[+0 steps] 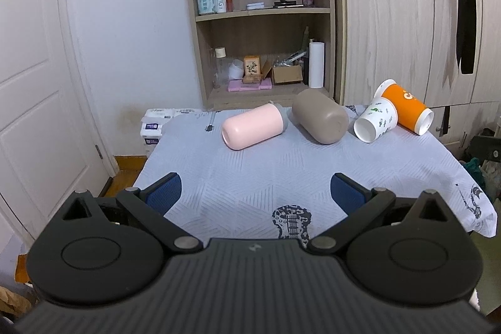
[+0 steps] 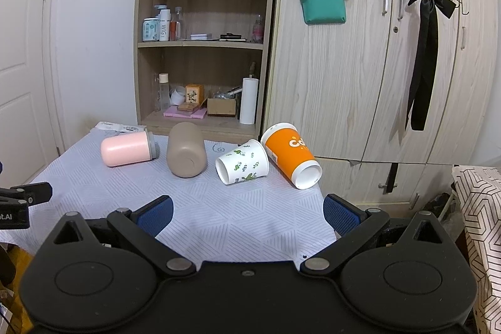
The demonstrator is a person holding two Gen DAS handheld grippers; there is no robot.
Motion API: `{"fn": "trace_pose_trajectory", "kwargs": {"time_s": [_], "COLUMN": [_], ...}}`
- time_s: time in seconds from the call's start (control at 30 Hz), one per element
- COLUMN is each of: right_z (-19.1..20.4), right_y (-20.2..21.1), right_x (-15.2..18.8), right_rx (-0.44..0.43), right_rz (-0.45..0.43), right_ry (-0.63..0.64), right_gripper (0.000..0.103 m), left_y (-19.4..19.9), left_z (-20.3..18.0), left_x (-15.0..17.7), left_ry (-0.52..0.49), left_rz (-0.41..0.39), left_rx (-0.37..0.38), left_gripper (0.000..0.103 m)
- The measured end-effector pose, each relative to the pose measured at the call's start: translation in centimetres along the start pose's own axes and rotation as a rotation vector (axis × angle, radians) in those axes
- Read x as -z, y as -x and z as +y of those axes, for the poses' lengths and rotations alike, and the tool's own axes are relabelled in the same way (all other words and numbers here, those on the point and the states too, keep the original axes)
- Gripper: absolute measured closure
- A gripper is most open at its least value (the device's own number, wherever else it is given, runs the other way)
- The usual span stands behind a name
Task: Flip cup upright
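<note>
Several cups lie on their sides in a row at the far side of the table: a pink cup (image 1: pixel 253 125) (image 2: pixel 128 148), a taupe cup (image 1: pixel 321 116) (image 2: pixel 186 150), a white leaf-patterned paper cup (image 1: pixel 375 120) (image 2: pixel 242 161) and an orange paper cup (image 1: pixel 407 108) (image 2: pixel 291 154). The white cup leans against the orange one. My left gripper (image 1: pixel 256 193) is open and empty, hovering over the near part of the table. My right gripper (image 2: pixel 247 213) is open and empty, near the table's right front edge. Part of the left gripper (image 2: pixel 25 196) shows at the left in the right wrist view.
The table has a pale blue patterned cloth (image 1: pixel 250 177) (image 2: pixel 219 208). A wooden shelf unit (image 1: pixel 260 14) (image 2: pixel 203 52) with bottles and boxes stands behind it, with wardrobe doors (image 2: pixel 360 83) to the right. A white door (image 1: pixel 31 83) is at the left.
</note>
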State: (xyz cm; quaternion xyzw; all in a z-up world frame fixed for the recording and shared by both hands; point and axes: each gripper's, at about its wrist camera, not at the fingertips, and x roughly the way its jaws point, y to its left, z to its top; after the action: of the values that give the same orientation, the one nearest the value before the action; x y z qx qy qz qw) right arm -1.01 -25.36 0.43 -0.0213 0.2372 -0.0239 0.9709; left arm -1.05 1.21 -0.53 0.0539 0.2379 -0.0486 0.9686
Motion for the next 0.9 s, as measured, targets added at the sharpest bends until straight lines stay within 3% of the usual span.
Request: {"fn": "trace_pose_trajectory", "kwargs": {"time_s": [0.9], "right_z": [0.38], "right_y": [-0.21], "right_x": [0.12], "right_rx": [0.001], "right_rz": [0.013], "right_ry": [0.014], "right_gripper": [0.000], "left_y": [-0.56], "left_z": [-0.10], "left_x": [0.55], "left_ry": [-0.008], "left_rz": [0.022], "left_rx": [-0.009], "left_gripper": [0.000]}}
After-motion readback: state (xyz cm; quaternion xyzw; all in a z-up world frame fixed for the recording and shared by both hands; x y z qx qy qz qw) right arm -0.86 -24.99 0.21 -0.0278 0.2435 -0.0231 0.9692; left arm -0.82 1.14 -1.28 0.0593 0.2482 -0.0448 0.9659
